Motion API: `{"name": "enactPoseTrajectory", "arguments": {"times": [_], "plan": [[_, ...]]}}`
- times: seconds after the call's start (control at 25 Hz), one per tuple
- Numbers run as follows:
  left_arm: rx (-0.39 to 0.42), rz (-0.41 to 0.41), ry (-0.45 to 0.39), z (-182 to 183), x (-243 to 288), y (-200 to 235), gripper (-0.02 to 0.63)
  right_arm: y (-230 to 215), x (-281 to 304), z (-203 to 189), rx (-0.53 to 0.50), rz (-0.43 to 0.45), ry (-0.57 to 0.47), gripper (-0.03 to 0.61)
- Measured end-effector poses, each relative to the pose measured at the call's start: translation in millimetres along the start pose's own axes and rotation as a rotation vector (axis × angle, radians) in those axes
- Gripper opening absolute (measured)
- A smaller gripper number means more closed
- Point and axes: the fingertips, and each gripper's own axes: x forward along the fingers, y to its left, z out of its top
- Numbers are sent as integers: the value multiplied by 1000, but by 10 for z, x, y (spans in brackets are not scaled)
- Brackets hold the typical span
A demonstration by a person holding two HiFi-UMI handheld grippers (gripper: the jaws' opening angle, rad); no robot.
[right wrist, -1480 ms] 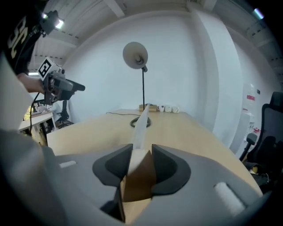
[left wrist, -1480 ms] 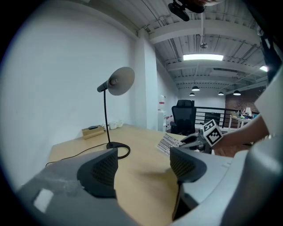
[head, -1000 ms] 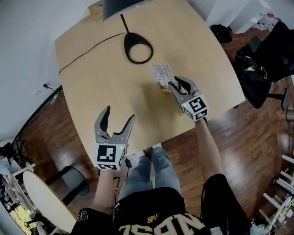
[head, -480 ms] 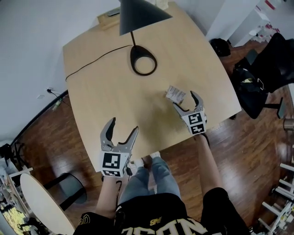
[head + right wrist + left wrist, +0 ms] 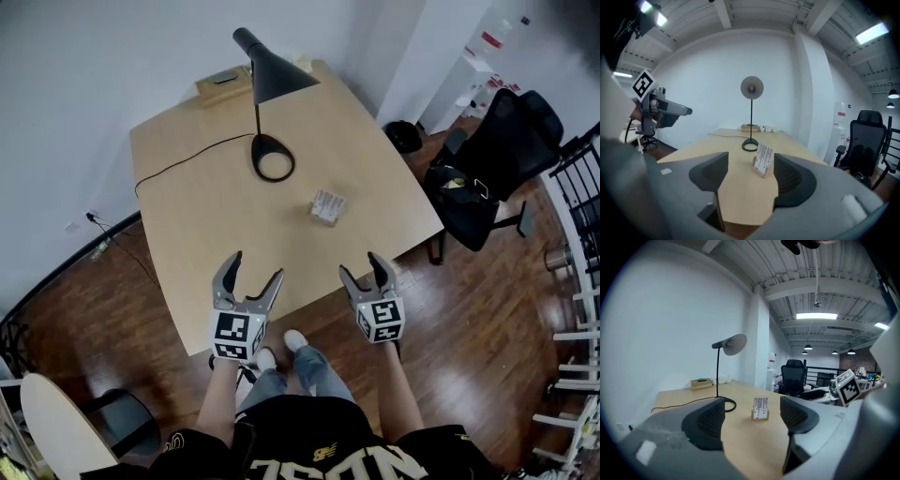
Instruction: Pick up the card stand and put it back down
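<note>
As seen from above, finds card stand (image 5: 327,207) standing on table (image 5: 206,220), near lamp (image 5: 279,82), well apart from both grippers at the near edge. Shows left gripper (image 5: 256,265) with jaws wide apart, empty; right gripper (image 5: 360,264) partly apart, jaws having just been closing, nothing between.

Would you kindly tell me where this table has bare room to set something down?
Bare: the strip of table between the card stand and the near edge, and the right side past the stand. Crowded: the far end, with the lamp base, its cable and a small box.
</note>
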Motion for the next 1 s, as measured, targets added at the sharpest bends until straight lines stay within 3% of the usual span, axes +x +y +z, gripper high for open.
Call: {"name": "enactPoseTrajectory", "arguments": {"times": [0.12,0.36,0.56,0.64,0.72,0.8,0.84,0.92,1.0], "plan": [[27,-14,-45,120,-317,-159,370,331,-370,171,31,3,-55,315],[103,-94,-124,192,-990,-436,371,1275,-950,264,32,7,-100,457],[150,-171,-167,124,-1625,-700,371,1540,-1693,404,131,-49,-178,469],[151,-173,-176,90,-1880,-874,371,1669,-2040,512,89,-19,-213,469],[161,-147,-191,69,-2163,-1011,371,1839,-2346,544,-21,-3,-225,468],[134,-99,-223,98,-2411,-1082,371,1893,-2575,578,-114,-27,-251,468],[112,-77,-233,102,-2535,-1110,371,1909,-2687,587,-112,-43,-269,468],[84,-50,-223,16,-2811,-1216,371,2011,-2959,524,27,-37,-305,468],[82,-63,-199,-85,-3008,-1412,371,2176,-3206,434,290,52,-335,468]]}}
